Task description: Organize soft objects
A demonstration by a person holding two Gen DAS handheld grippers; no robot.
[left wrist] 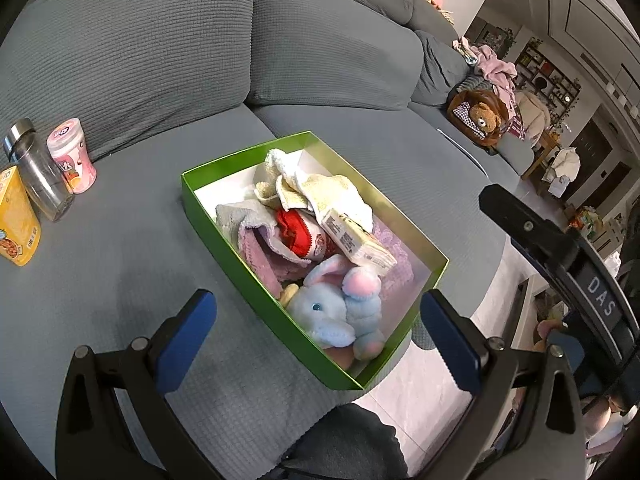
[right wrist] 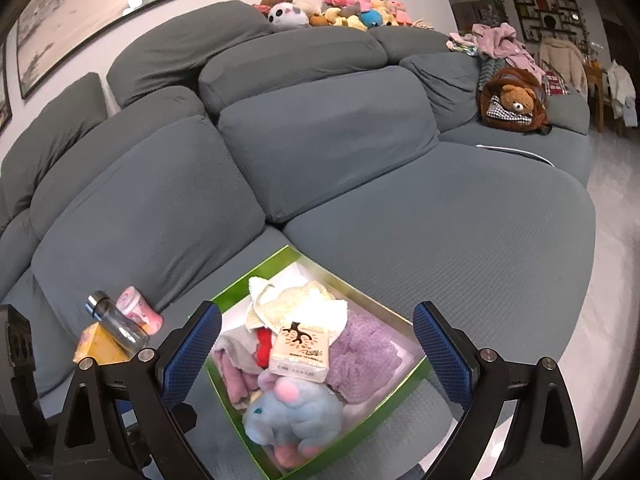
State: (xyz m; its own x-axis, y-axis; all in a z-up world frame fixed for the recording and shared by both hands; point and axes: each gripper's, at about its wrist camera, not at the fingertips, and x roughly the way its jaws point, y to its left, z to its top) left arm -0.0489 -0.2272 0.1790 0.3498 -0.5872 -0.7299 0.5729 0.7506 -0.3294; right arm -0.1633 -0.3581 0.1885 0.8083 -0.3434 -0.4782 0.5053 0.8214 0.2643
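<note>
A green box [left wrist: 208,220] [right wrist: 384,408] lies on the grey sofa seat, filled with soft things. A blue and pink plush rabbit [left wrist: 332,308] [right wrist: 296,408] fills its near end. A tissue pack [left wrist: 356,240] [right wrist: 300,354] rests on top, beside cream towels [left wrist: 316,188] [right wrist: 296,300], a red item [left wrist: 296,228] and a purple cloth [right wrist: 360,356]. My left gripper [left wrist: 318,328] stands open over the box's near end, holding nothing. My right gripper [right wrist: 316,350] hovers open above the box with nothing between its fingers; part of it [left wrist: 560,248] shows in the left wrist view.
At the left on the seat stand a metal-capped bottle [left wrist: 36,172] [right wrist: 116,324], a pink cup [left wrist: 74,156] [right wrist: 138,310] and a yellow carton [left wrist: 16,216] [right wrist: 100,346]. A teddy bear backpack [right wrist: 512,104] sits far right. Plush toys [right wrist: 340,8] line the sofa back. A dark trouser leg [left wrist: 348,440] is below.
</note>
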